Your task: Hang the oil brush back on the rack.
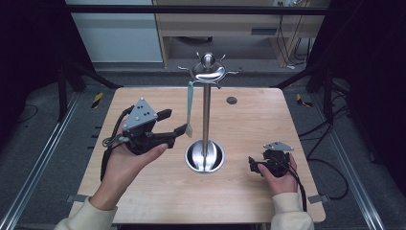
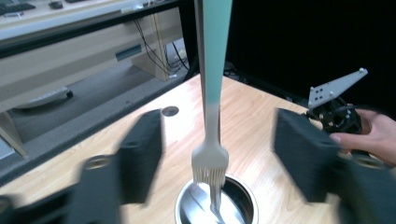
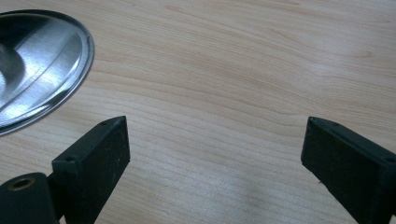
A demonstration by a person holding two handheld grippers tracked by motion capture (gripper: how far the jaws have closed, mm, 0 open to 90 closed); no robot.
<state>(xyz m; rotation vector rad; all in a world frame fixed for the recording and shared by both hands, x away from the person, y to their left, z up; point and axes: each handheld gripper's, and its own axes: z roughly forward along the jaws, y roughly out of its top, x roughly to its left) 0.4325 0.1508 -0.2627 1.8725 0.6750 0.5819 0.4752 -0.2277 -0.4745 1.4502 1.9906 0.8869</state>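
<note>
Holding my left claw [image 2: 218, 158] raised over the bench's [image 1: 143, 191] left half, I see its jaws spread wide, one on each side of the brush [image 2: 212, 116] and touching nothing. That brush, with a teal handle and pale bristles, hangs from a hook of the steel rack [image 1: 207, 74]; its bristles sit just above the rack's round base [image 2: 243, 198]. The rack's pole [image 1: 206, 120] rises from the middle of the bench, the base nearer the front edge. My right claw [image 3: 215, 158] rests low by the right edge, toward the front corner, jaws parted wide over bare wood, empty. The base's rim [image 3: 70, 70] shows just off to one side of it. A small dark grommet [image 1: 231, 100] sits near the far edge.
</note>
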